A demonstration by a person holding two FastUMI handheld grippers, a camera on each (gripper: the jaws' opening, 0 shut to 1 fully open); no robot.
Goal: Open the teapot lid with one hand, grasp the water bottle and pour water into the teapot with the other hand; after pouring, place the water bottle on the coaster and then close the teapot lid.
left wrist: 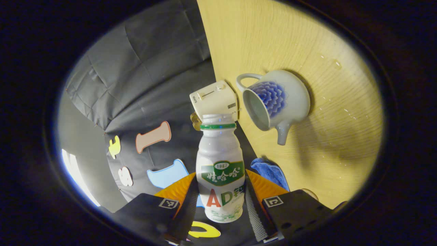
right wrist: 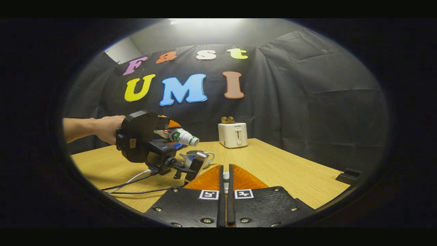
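Observation:
My left gripper [left wrist: 221, 176] is shut on a white water bottle [left wrist: 221, 160] with a green label, its open mouth pointing away from me. In the right gripper view a hand holds this gripper [right wrist: 136, 136], with the bottle [right wrist: 179, 136] tilted mouth-down toward the teapot [right wrist: 199, 156]. The white teapot [left wrist: 276, 102] with a blue flower pattern stands on the wooden table [left wrist: 341, 136], lidless, its mouth bare. My right gripper [right wrist: 225, 167] is nearly closed, both fingers pressing a small white piece [right wrist: 225, 176] that looks like the teapot lid.
A white toaster [right wrist: 233, 135] with bread in it stands at the table's far edge, behind the teapot. A blue cloth [left wrist: 269, 171] lies near the left gripper. Cables [right wrist: 136, 181] trail across the table [right wrist: 290, 171]. A black block [right wrist: 348, 176] sits at the right edge.

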